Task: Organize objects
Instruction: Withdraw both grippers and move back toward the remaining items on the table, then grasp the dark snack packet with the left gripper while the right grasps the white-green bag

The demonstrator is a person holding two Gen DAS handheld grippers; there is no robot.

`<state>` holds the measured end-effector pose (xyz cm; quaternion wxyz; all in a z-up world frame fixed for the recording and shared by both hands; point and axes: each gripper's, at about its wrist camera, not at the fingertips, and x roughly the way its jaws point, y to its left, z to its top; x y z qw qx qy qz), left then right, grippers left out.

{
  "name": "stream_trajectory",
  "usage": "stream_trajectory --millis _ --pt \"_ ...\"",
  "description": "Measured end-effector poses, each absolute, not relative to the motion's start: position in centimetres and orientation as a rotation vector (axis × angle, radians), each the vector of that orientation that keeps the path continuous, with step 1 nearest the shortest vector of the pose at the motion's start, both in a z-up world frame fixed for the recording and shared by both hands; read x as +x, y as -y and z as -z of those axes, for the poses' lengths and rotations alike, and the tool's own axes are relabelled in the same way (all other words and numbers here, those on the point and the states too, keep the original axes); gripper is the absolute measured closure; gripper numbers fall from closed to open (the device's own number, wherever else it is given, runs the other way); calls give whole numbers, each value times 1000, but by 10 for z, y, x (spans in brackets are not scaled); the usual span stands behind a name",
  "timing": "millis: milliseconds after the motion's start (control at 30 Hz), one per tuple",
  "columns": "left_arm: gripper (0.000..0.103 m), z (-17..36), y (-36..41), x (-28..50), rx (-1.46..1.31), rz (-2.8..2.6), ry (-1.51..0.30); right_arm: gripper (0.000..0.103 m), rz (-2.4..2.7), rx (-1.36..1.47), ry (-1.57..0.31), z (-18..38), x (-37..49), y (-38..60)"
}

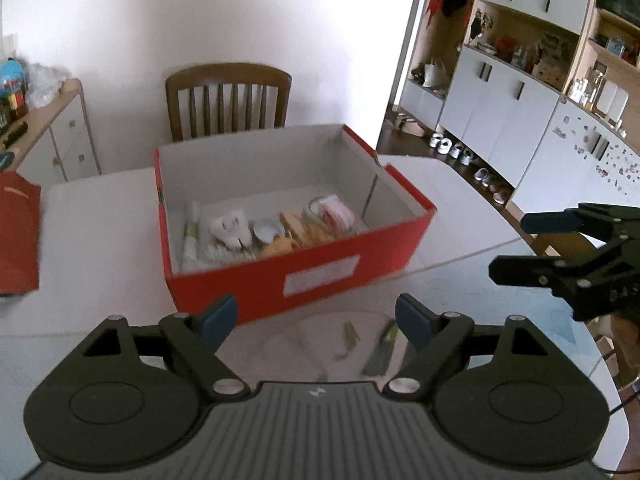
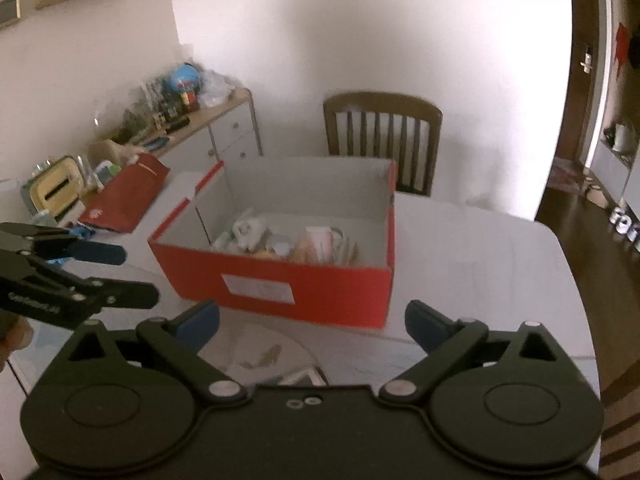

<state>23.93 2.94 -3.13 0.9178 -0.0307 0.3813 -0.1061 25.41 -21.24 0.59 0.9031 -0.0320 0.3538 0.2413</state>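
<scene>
An open red shoebox stands on the white table. Inside it lie several small items, among them a white tube, a white soft toy and a clear jar on its side. My left gripper hovers open in front of the box's near wall, holding nothing. My right gripper is open too, just right of the left one, nothing between its fingers. Below both, on the table, lie a small tan piece and a dark flat packet.
A red flat bag lies at the table's left side. A wooden chair stands behind the box. A cluttered sideboard is at the left, and cabinets with shoes on the floor at the right.
</scene>
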Motion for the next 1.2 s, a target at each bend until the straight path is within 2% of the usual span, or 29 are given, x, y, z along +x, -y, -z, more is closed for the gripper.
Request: stream_trajectory --millis 133,333,667,1200 --pt "6 48 -26 227 -98 228 -820 4 -477 -79 -774 8 248 214" --pt "1 73 -19 209 -127 226 -853 4 -449 -89 -834 29 243 215" --pt "0 116 3 193 -101 198 -926 4 -420 -73 -902 50 239 204" --pt "0 158 17 208 -111 112 -1023 5 -356 -22 -1028 86 250 188"
